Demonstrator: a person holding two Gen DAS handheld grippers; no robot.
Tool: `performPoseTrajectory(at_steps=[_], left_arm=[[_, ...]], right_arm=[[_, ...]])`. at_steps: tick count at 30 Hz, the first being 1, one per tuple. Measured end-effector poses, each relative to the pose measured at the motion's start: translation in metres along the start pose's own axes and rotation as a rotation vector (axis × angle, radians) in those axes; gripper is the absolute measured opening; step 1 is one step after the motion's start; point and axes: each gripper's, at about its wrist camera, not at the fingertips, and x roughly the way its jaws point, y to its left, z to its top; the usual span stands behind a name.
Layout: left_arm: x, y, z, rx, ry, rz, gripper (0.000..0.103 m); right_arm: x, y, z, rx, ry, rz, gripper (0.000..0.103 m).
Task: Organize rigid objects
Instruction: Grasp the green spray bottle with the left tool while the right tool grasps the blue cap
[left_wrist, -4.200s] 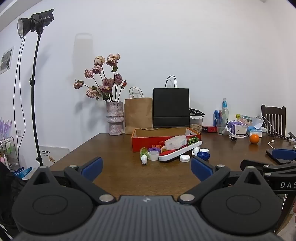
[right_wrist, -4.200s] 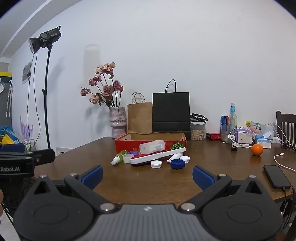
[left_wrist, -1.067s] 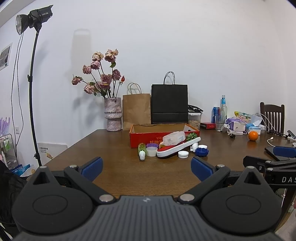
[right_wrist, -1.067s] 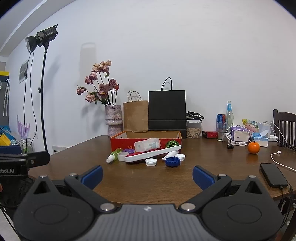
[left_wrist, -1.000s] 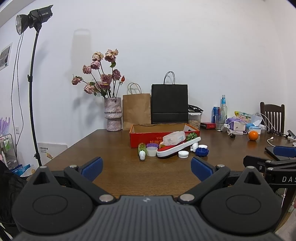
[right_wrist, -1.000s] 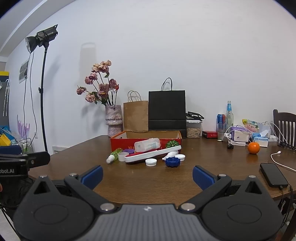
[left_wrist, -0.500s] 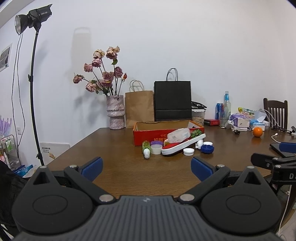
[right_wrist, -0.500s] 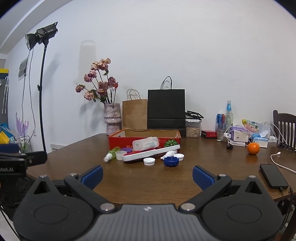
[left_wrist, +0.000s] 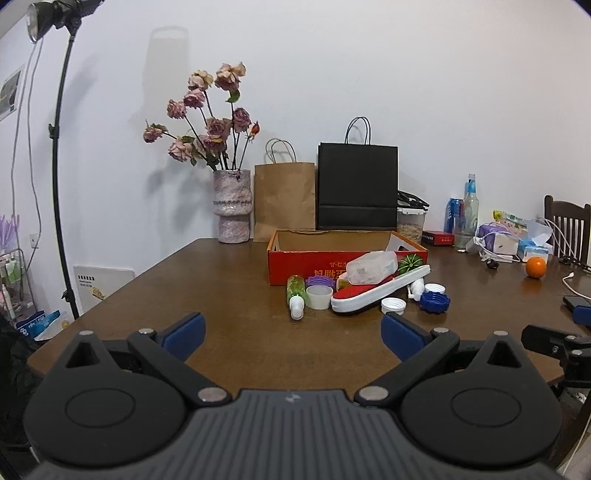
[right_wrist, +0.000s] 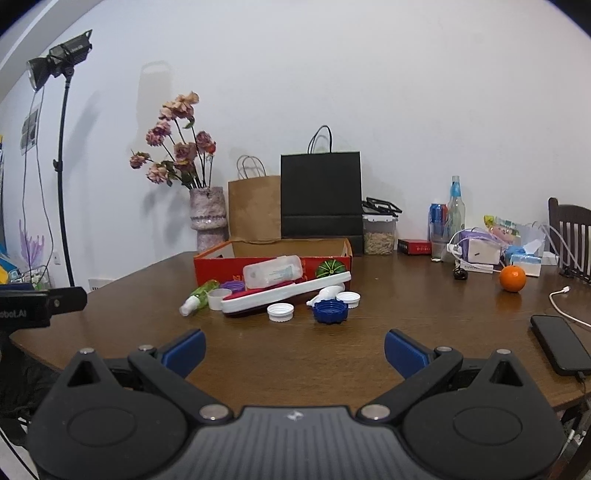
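A red cardboard box stands open on the brown table. In front of it lie a white and red slipper, a clear plastic case, a green spray bottle, a white cup, a purple lid, white caps, a blue cap and a green melon ball. My left gripper and right gripper are open and empty, short of the pile.
A vase of flowers, a brown bag and a black bag stand behind the box. An orange, a phone, bottles and clutter lie right. A light stand stands left.
Both grippers have moved forward toward the pile, which now looks larger and nearer. Both stay open and empty.
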Motion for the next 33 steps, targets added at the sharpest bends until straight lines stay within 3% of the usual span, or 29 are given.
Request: performPoseTrajectory(at_steps=[5, 10, 14, 18, 22, 26, 33], left_arm=[[0.044, 0.006, 0.002, -0.051, 0.051, -0.046, 0.103], [0.090, 0.010, 0.007, -0.042, 0.101, -0.089, 0.103], [0.135, 0.011, 0.019, -0.021, 0.170, -0.057, 0.103], [0.177, 0.014, 0.027, 0.005, 0.187, -0.083, 0.103], [0.224, 0.014, 0.029, 0.028, 0.240, -0.111, 0.102], [0.259, 0.017, 0.026, 0.023, 0.299, -0.126, 0.095], [0.297, 0.033, 0.018, -0.032, 0.424, -0.163, 0.069]], right_arm=[[0.041, -0.016, 0.009, 0.023, 0.021, 0.006, 0.103], [0.097, -0.022, 0.021, 0.000, 0.106, -0.011, 0.103], [0.137, -0.026, 0.027, -0.035, 0.109, 0.011, 0.103], [0.176, -0.030, 0.033, -0.084, 0.190, -0.014, 0.103], [0.209, -0.048, 0.036, -0.026, 0.241, 0.015, 0.100], [0.239, -0.053, 0.036, -0.048, 0.291, -0.004, 0.081], [0.270, -0.055, 0.031, -0.073, 0.339, 0.011, 0.071]])
